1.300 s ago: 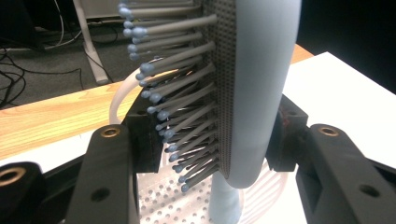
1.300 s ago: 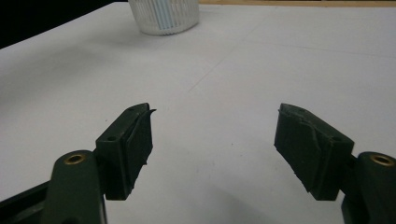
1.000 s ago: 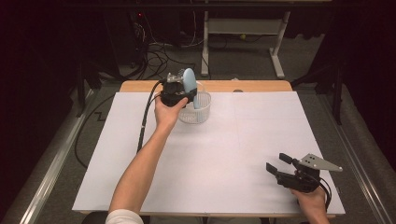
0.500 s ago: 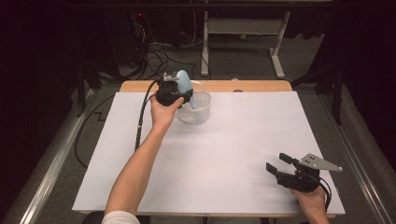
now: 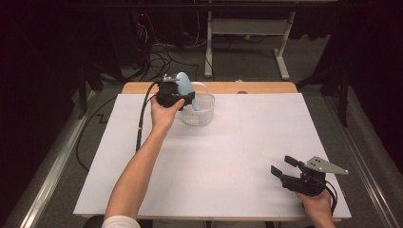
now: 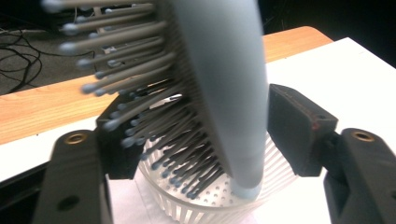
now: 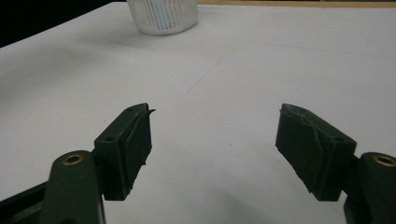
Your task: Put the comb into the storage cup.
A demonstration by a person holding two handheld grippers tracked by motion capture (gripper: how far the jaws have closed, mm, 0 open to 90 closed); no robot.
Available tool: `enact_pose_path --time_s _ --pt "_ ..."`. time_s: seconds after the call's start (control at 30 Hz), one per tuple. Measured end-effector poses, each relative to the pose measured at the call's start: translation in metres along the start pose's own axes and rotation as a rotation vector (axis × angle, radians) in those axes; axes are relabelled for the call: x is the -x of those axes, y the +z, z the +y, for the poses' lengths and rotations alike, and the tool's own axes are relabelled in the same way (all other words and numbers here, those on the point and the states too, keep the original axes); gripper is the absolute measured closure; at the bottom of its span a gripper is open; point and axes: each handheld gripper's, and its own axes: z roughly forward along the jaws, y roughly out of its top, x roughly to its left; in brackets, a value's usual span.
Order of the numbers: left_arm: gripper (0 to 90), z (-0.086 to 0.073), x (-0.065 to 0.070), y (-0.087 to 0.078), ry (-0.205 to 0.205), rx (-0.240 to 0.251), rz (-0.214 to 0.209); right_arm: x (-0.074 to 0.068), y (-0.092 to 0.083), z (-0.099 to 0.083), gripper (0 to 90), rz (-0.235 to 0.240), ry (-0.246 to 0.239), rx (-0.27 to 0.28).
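Observation:
A light blue hairbrush (image 5: 184, 84) with dark bristles stands on end between the jaws of my left gripper (image 5: 185, 97), at the left rim of a white ribbed basket (image 5: 200, 114). In the left gripper view the hairbrush (image 6: 219, 84) is blurred and its lower tip rests on the perforated floor of the basket (image 6: 196, 212). The left gripper (image 6: 205, 135) has just been opening: the bristles brush one pad and the other stands just off the brush's back. My right gripper (image 5: 280, 164) rests open and empty near the table's front right; in its own view the right gripper (image 7: 215, 135) faces the distant basket (image 7: 162, 16).
A white sheet (image 5: 237, 156) covers the table, with a strip of wooden tabletop (image 5: 256, 87) along the far edge. The left gripper's black cable (image 5: 140, 118) trails over the sheet's left part. Beyond the table are floor cables and a white desk frame (image 5: 209, 52).
The left gripper and the hairbrush have shifted slightly left at the basket's rim, and the brush now stands more upright. The right gripper has not moved.

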Motion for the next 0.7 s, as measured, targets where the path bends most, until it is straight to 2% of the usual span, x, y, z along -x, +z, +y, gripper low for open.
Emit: enact_pose_path --time_s 0.23,0.53,0.7 --pt "27.7 -0.0006 -0.0044 -0.0015 -0.014 -0.022 -0.004 -0.0001 0.0004 0.0 27.4 -0.001 -0.001 -0.003" --pt "25.6 -0.0013 -0.0078 -0.0033 -0.011 -0.04 -0.003 -0.0002 0.0003 0.0 27.4 0.0 0.001 -0.002" --pt "25.3 -0.0023 -0.0087 -0.0038 -0.005 -0.049 0.011 -0.0001 0.0002 0.0 27.5 -0.001 0.002 -0.002"
